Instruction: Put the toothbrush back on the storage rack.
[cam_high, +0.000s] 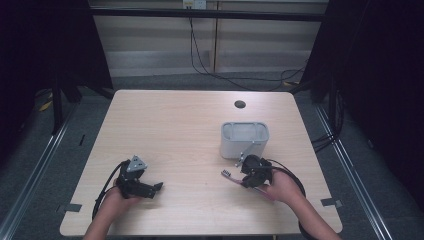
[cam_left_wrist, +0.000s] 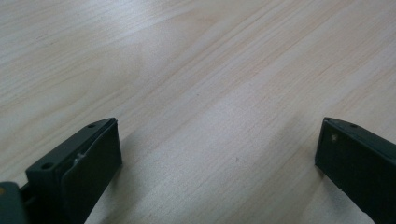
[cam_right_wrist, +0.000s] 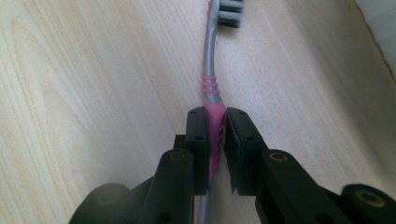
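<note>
Clamping a toothbrush (cam_right_wrist: 212, 93) by the pink rubbery part of its handle, with the right gripper (cam_right_wrist: 215, 122) pinching it between both black fingers (cam_right_wrist: 198, 140) from either side, probably because the ribbed grip zone there gives the flat pads more purchase than the smooth grey neck. Lying low over the pale wood-grain worktop (cam_high: 175, 125), bristle head pointing away from the hand and towards the middle of the worktop, handle tail running back under the person's right hand; whether resting on the surface or just lifted, hard to tell. Sitting just in front of a small grey holder (cam_high: 244, 140), a rounded oblong tub with an open top and matte plastic walls, close enough that dropping the brush in looks like the work in hand. Seen from the high view, the brush (cam_high: 235, 178) showing as a thin pink and grey stick beside the right gripper (cam_high: 256, 170). Waiting well apart at the near left, the left gripper (cam_high: 150, 189) holding nothing, its blocky dark fingers (cam_left_wrist: 88, 163) spread wide over bare wood.
</note>
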